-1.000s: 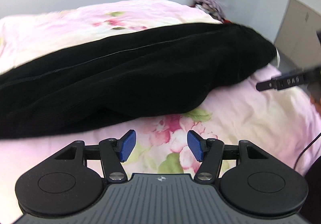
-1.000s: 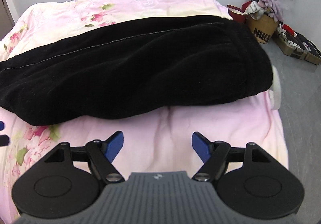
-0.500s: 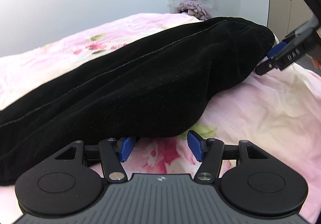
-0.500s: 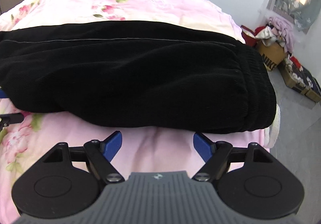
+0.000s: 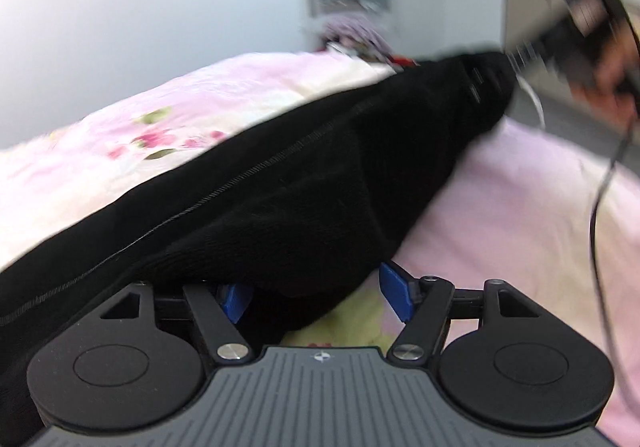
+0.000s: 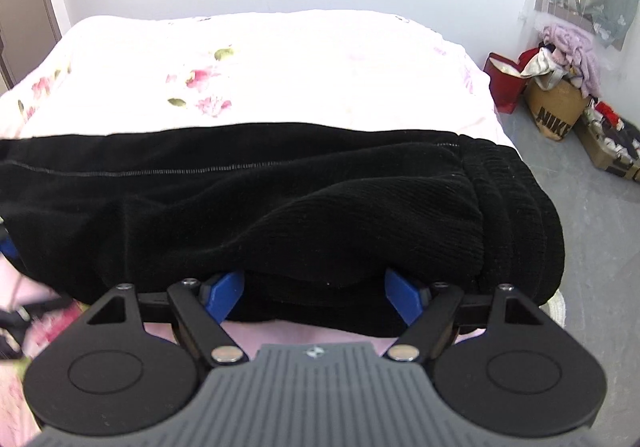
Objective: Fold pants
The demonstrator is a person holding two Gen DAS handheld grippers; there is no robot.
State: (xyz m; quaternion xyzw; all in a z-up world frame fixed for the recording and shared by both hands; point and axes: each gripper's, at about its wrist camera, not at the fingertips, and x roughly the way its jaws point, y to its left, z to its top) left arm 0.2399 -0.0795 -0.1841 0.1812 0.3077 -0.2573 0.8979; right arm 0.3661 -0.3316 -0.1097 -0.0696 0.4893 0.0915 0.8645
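Note:
Black corduroy pants [image 6: 280, 207] lie lengthwise across a pink floral bed, folded leg on leg, waistband at the right end. My right gripper [image 6: 316, 295] is open, its blue pads on either side of the pants' near edge by the waistband. In the left wrist view the pants [image 5: 280, 187] run diagonally. My left gripper [image 5: 316, 295] is open with the near edge of the fabric lying between its pads; the left pad is partly hidden under the cloth. The right gripper shows blurred at the waistband in that view [image 5: 560, 31].
The bed [image 6: 280, 59] reaches back to a white wall. Right of the bed on the grey floor stand a red bag [image 6: 506, 83], a Nike box [image 6: 556, 111] with clothes piled on it, and more boxes. A black cable [image 5: 600, 183] hangs at the right.
Both grippers have moved forward to the pants' near edge, so the fabric now sits between their open pads. The cloth edge has bunched up slightly at both.

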